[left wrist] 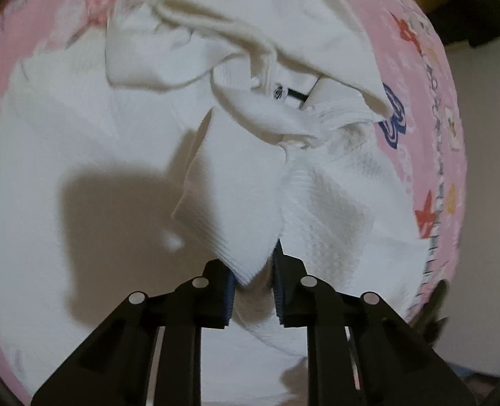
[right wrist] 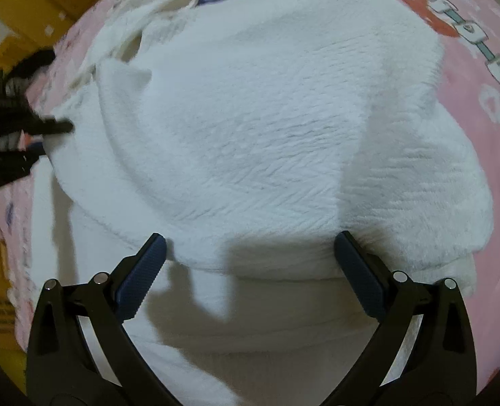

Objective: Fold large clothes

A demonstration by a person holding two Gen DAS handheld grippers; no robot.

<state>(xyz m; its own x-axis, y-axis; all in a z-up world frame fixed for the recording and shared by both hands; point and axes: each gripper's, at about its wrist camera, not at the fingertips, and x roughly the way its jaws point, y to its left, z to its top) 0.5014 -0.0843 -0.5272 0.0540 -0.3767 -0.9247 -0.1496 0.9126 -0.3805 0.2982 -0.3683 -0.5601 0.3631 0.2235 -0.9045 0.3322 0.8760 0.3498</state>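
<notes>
Left claw (left wrist: 254,272) pinched nearly closed on a ribbed cuff of the white garment (left wrist: 121,155), blue pads (left wrist: 229,287) pressing the fabric from both sides. Sleeve rising from the pinch, lifted off the rest of the cloth and running ahead toward a bunched hood with a drawstring (left wrist: 216,30). Small neck label (left wrist: 280,93) visible ahead of the claw, under the hood's fold. Dark shadow cast on the cloth to the left of the claw. All of it spread over a pink patterned blanket (left wrist: 429,108).

Right claw (right wrist: 250,257) spread wide, nothing gripped. Fluffy inner side of the white garment heaped just ahead of and between its fingers (right wrist: 141,274); tips at the edge of the pile, contact unclear. Smoother white cloth lying beneath the claw. Far to its left, the other claw, blurred, at the garment's edge. Pink patterned blanket around the heap.
</notes>
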